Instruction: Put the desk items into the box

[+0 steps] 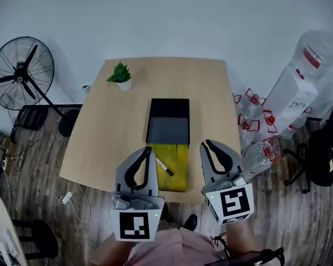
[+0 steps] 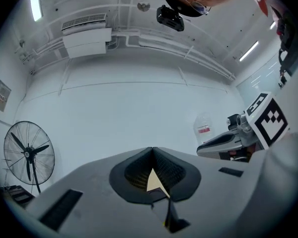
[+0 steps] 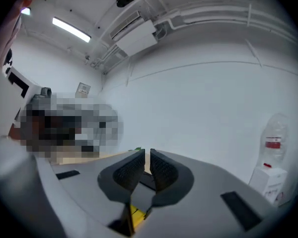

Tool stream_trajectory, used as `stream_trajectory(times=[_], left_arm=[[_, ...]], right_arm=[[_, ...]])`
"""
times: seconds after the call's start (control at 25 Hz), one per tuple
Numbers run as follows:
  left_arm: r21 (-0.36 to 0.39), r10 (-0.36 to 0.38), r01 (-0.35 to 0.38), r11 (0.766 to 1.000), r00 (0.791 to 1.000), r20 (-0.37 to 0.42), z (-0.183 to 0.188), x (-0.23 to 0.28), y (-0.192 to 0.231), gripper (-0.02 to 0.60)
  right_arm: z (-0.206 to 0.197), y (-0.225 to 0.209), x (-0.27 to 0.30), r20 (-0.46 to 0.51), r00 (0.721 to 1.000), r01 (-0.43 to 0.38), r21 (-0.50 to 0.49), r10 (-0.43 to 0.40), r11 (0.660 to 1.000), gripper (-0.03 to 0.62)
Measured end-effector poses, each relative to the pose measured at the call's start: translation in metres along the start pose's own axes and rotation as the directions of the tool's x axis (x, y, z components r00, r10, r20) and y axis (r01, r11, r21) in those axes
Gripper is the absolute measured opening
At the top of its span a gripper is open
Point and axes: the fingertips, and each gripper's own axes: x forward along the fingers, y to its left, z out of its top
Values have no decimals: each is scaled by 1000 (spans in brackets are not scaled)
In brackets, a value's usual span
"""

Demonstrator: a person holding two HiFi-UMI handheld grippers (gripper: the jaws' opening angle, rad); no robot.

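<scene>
While the left gripper (image 1: 147, 151) and right gripper (image 1: 206, 145) hover empty, jaws closed (the right showing a bare slit), the pen (image 1: 164, 167) lies on the yellow pad (image 1: 176, 173) just before the black box (image 1: 167, 121), so picking seems unstarted and the next move calls for opening the jaws over the pen.

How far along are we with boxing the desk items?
Done: nothing; the box looks empty. In hand: nothing; the left gripper and right gripper hover shut and empty at the near table edge. Left: the pen lying on the yellow pad before the box, the pad itself, perhaps the plant.
</scene>
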Motion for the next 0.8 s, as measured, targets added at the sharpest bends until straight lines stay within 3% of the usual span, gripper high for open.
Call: stream_trajectory(times=[0.24,0.8], left_arm=[[-24,-27,29,999,996,84,37,13,-11,11],[-19,-54,56,998,994,94,43,20,-34,11]], right_arm=[[42,-25,-27,104,992,73,-29,-70,997,2],[44,-32,-42,131,986,106,-35,-101,994,2]])
